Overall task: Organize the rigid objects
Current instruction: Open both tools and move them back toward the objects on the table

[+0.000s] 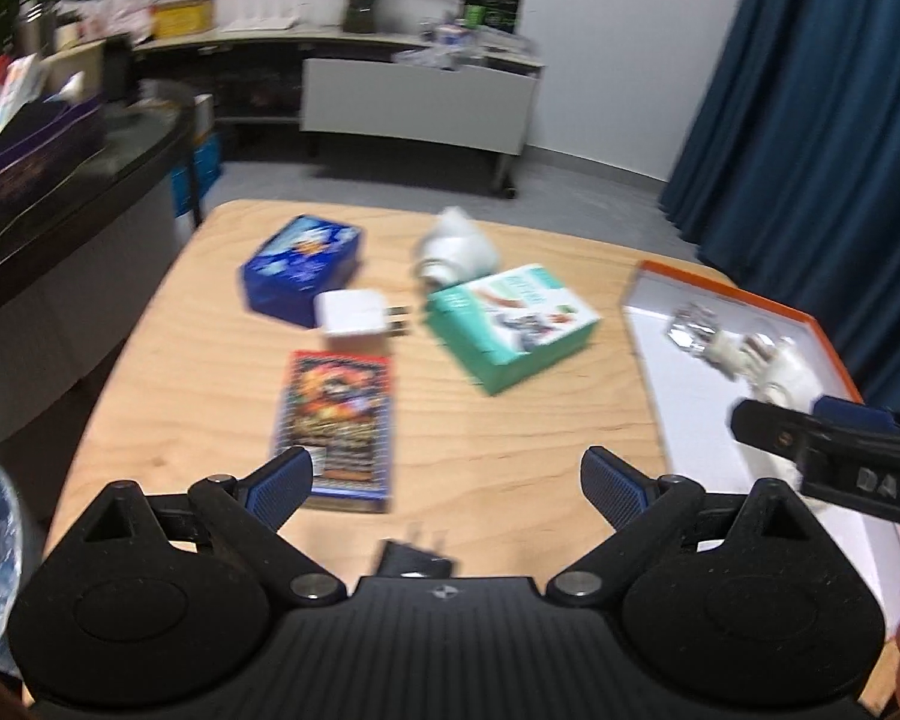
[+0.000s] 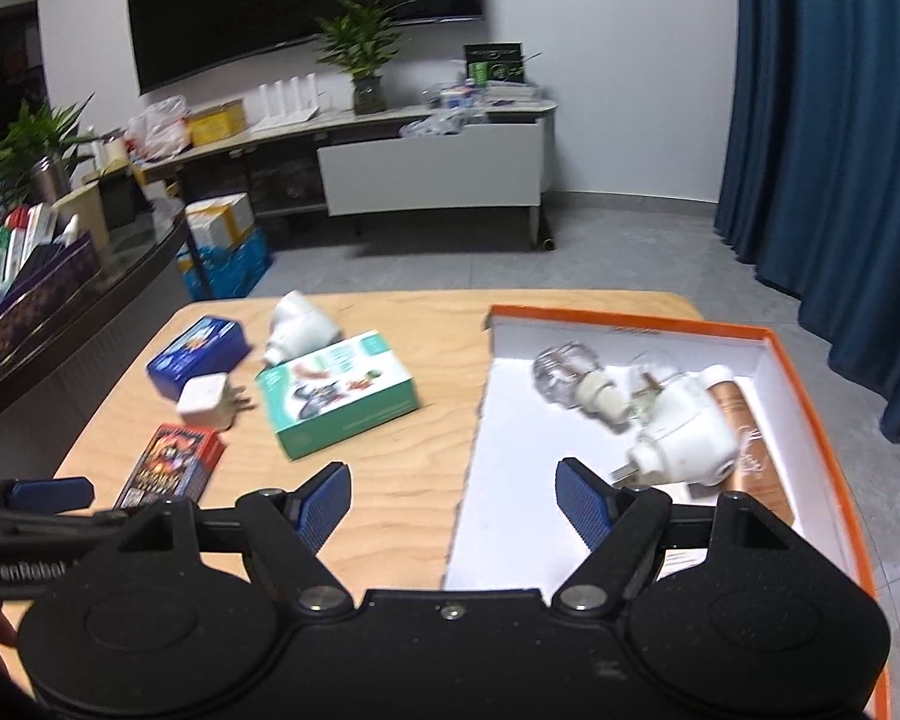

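Inside, the orange-rimmed tray [image 2: 810, 420] with the white floor holds three things: a clear glass bottle with a white neck [image 2: 570, 375], a white plug-in device [image 2: 684, 438] lying against it with its metal prongs toward the right gripper, and a copper-coloured flat packet [image 2: 750, 444] along the tray's right wall, partly under the device. The tray sits on the right part of the wooden table [image 2: 390, 480].

Left of the tray, a green-and-white box [image 2: 336, 402] lies flat and skewed. Beyond it lies a white bulb-shaped piece [image 2: 297, 324] on its side. Further left of the tray are a blue box [image 2: 198, 354], a small white charger cube [image 2: 204, 402] with prongs pointing toward the green box, and a red picture pack [image 2: 171, 468] nearest the left gripper. A black plug [image 1: 414, 558] lies on the table just ahead of the left gripper's body.

Both the left gripper [image 1: 447, 480] and the right gripper [image 2: 453, 504] have their jaws spread wide and hold nothing; the right one hovers over the tray's near left edge.
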`<state>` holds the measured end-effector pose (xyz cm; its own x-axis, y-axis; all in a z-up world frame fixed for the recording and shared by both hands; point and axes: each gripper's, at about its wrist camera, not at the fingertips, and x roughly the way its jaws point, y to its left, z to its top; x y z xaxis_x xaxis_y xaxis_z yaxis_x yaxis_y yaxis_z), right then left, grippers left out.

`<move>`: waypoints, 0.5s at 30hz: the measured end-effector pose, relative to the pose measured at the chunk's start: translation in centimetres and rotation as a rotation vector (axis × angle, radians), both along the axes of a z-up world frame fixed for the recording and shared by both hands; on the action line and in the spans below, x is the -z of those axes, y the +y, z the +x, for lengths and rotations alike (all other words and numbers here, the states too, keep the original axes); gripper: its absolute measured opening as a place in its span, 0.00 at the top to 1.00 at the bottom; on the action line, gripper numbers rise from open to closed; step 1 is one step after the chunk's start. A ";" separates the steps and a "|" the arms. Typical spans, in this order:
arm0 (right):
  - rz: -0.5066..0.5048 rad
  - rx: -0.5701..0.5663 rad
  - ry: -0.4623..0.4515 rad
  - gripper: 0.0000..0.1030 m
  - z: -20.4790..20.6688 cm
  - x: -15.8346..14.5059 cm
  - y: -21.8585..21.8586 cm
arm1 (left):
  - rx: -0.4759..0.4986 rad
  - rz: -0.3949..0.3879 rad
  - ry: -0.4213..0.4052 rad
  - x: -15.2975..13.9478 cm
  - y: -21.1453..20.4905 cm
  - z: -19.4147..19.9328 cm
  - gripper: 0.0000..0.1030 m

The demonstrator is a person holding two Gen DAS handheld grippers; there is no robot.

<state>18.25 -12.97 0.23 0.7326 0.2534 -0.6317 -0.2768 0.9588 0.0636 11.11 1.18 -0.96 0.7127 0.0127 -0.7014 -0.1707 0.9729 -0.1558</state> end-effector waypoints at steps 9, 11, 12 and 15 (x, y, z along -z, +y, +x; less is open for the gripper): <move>-0.013 -0.037 0.023 0.14 -0.4 0.9 1.1 | -0.123 -0.014 0.026 0.9 4.6 -0.3 0.04; -0.018 -0.042 0.026 0.14 -0.4 1.1 1.2 | -0.137 -0.019 0.033 1.1 5.2 -0.1 0.04; -0.017 -0.044 0.027 0.14 -0.4 1.2 1.2 | -0.139 -0.020 0.036 1.2 5.3 0.0 0.04; -0.015 -0.050 0.034 0.14 -0.3 1.4 1.3 | -0.126 -0.011 0.043 1.6 5.1 0.7 0.04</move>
